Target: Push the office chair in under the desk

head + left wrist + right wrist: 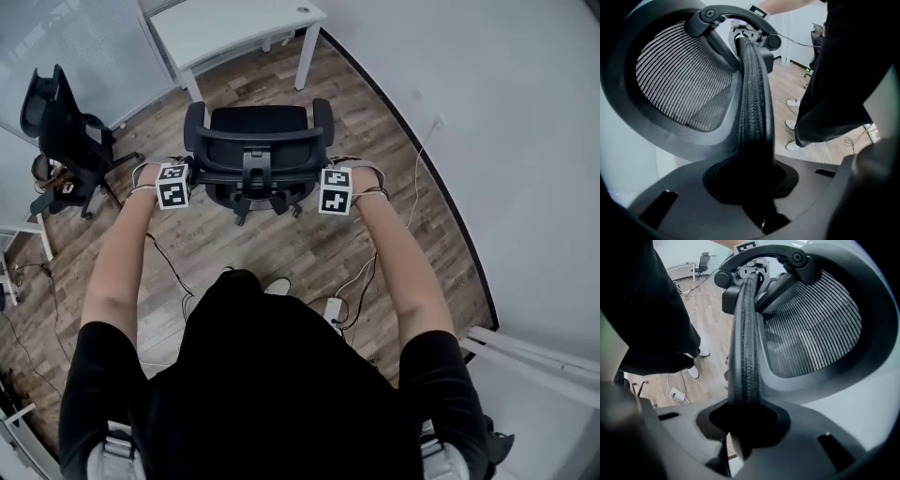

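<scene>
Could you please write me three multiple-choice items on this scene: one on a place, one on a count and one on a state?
1. Where does the white desk stand?
A. Beyond the held office chair, at the top of the head view.
B. At the bottom of the head view.
C. At its right edge.

2. How many office chairs show in the head view?
A. One.
B. Two.
C. Three.

3. How do the left gripper and right gripper stand?
A. Jaws open, empty.
B. Jaws shut on the backrest, one at each side edge.
C. Jaws shut on a cable.

Answers:
1. A, since the desk lies past the chair's seat.
2. B, the held one plus a second chair at the left.
3. B, since each gripper view shows the backrest's edge clamped between the jaws.
</scene>
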`<state>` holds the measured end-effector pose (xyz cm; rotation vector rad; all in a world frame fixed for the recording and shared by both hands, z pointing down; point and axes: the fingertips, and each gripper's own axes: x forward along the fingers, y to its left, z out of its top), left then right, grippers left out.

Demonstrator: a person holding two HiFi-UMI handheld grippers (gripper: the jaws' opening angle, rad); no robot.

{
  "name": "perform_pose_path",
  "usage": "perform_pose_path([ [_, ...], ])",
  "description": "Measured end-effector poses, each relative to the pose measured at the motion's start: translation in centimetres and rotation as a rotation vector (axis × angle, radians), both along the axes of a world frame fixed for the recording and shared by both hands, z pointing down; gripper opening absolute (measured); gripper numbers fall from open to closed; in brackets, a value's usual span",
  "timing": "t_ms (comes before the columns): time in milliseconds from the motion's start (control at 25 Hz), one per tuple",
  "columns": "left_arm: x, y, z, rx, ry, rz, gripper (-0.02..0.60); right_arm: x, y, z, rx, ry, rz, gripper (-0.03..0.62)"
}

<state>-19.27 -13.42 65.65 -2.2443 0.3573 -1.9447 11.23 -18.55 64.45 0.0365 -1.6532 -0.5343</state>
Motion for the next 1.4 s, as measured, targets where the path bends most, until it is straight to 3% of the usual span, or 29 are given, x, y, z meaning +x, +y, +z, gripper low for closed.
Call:
perform_pose_path([
  [640,4.2,-6.0,0.1,0.012,0.016,-0.063,0.064,3.6,-8.3,0.1,0.014,0.016,-0.062,0.072],
  [1400,8.0,-14.7,-0.2,-0.003,0.027,-0.112,0.061,7.0,-18.9,-0.1,-0.048,0.035,-0.121,0.072],
])
